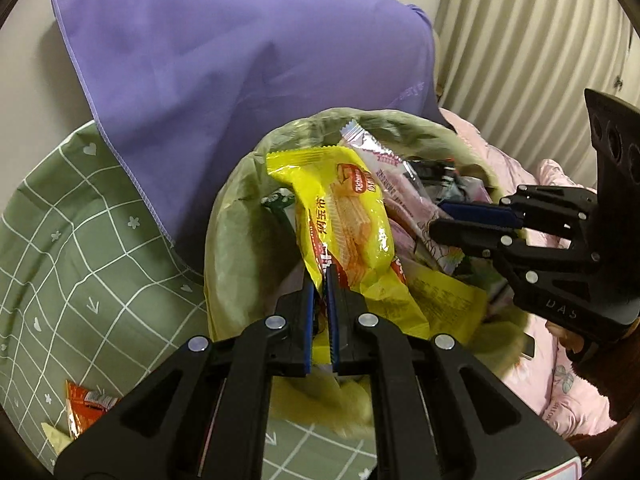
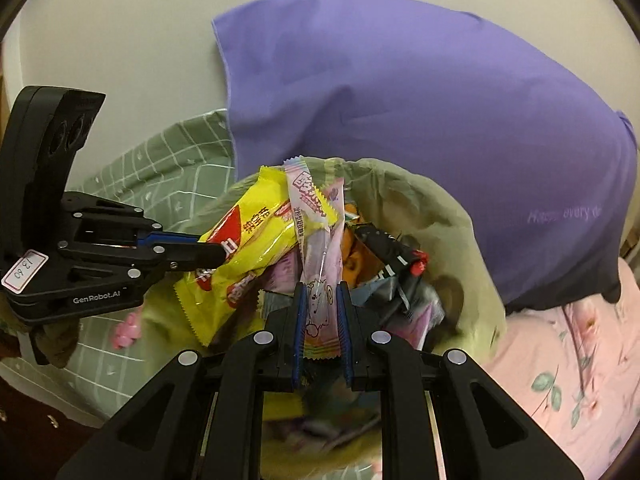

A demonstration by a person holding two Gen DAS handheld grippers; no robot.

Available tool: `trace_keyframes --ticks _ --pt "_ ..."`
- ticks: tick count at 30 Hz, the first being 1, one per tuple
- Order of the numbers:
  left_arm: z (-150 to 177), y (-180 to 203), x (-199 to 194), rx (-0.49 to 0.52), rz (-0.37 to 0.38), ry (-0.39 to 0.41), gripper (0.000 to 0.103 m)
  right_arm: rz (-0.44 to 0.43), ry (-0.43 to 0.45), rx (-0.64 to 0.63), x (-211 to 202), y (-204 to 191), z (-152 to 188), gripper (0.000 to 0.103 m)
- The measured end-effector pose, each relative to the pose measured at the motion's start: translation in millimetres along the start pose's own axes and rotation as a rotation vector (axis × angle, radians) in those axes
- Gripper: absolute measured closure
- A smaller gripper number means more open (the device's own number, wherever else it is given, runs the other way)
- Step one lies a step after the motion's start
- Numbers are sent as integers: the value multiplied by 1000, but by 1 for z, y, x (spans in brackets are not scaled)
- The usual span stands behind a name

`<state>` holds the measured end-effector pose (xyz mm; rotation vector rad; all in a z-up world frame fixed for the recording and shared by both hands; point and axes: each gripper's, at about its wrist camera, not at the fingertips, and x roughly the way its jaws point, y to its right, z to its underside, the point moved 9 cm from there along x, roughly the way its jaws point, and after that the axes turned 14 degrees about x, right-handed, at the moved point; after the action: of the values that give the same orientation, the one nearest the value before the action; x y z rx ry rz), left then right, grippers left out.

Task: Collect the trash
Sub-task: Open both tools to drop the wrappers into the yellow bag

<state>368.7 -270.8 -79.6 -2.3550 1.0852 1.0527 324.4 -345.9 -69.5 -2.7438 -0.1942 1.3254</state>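
Risk: my left claw [image 1: 320, 280] pinches only the lower edge of the crinkly yellow plastic wafer wrapper [image 1: 344, 216], and my right claw [image 2: 320, 304], jaws closed narrowly on it, holds the tail of the long pink-and-white plastic snack wrapper [image 2: 316, 240]; released here, either light packet could catch on the heap of wrappers and slide over the rim of the pale green plastic-lined bin [image 1: 232, 216] onto the bed. Position: both wrappers stand up from their claws at frame centre, above the bin's mouth. Outstanding: one orange foil packet [image 1: 86, 404] lies lower left on the green checked sheet [image 1: 80, 264].
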Motion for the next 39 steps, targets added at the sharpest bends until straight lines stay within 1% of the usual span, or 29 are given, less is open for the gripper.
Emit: trace_keyframes --ticks 2,6,10,14,19,23,25,27,29,31,33,35,36,39 --pt "-1 0 6 3 -8 -5 97 13 -4 -12 6 2 -1 88" --pt "-1 3 14 6 4 -15 97 30 -6 -47 11 4 2 88" --pt "1 1 11 -27 34 6 97 -7 -15 -4 3 5 7 88" --pt "6 -7 1 -61 49 27 97 -14 -6 22 -7 4 11 88" --pt "12 -11 -5 -79 61 32 97 11 11 48 -14 2 13 88" --pt "6 -11 -5 -92 71 42 97 45 45 69 -22 5 9 87" --pt "6 -16 -11 -93 70 48 94 52 54 78 -24 7 8 81" --pt "5 -15 -16 -91 66 54 91 67 66 83 -27 9 7 80" --pt "3 -15 -18 -92 64 60 80 82 76 85 -31 11 7 79" --pt "1 -14 -22 -100 61 66 76 83 83 95 -34 11 8 71" --pt "0 -14 -29 -106 54 77 75 81 95 110 -39 12 9 70" --pt "-2 -16 -38 -110 36 91 70 82 114 127 -47 12 8 70" --pt "-3 -16 -43 -113 29 97 69 81 123 133 -49 12 8 70" --pt "2 -23 -62 -140 7 123 62 76 149 153 -59 8 6 70"
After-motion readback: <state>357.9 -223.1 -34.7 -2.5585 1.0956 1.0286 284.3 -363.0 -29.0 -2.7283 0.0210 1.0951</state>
